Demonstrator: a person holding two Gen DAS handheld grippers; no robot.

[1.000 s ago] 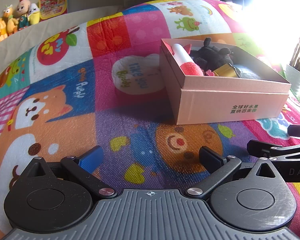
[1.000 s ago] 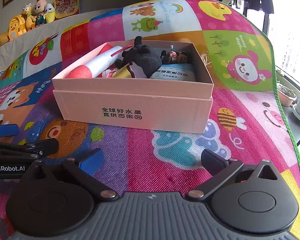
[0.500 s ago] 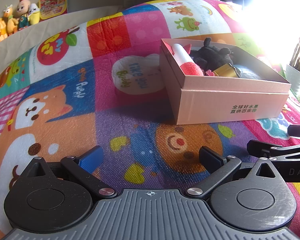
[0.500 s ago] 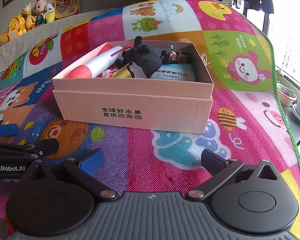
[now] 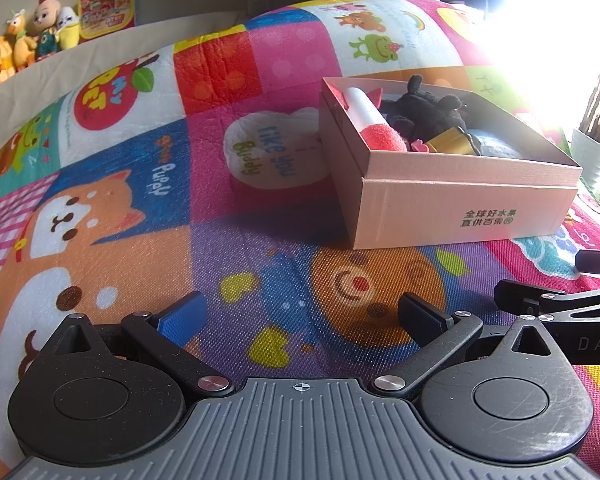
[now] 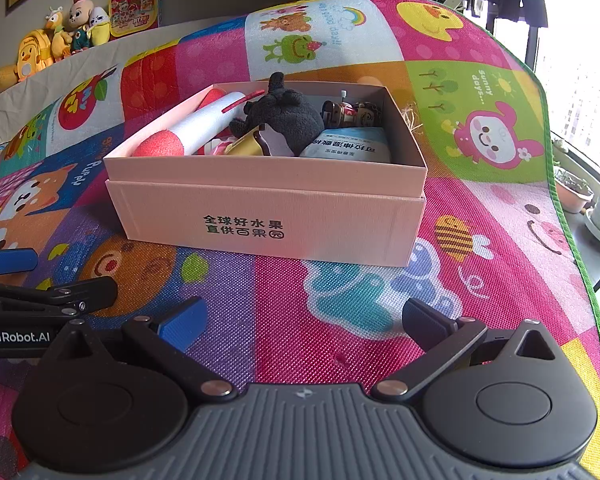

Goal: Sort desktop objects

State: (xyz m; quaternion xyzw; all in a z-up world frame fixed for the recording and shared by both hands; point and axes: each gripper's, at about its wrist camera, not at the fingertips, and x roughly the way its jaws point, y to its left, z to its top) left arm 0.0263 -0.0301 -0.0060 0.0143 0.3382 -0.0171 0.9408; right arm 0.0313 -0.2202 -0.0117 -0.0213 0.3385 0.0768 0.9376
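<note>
Cartoon mat (image 6: 340,320) reads "I like you Buddy"; box (image 6: 268,220) reads "全球好水果"; my left gripper (image 5: 300,316) and right gripper (image 6: 300,320) gape empty.

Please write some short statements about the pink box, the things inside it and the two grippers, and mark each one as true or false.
1. The pink box has no lid on it. True.
2. The black plush toy lies on the mat beside the box. False: it lies inside the box.
3. The left gripper holds the white tube with the red foam end. False: its jaws are open and empty, and the tube lies in the box.
4. The right gripper is open, with only the play mat between its fingers. True.
5. The box stands on a bare wooden desk. False: it stands on the colourful play mat.
</note>
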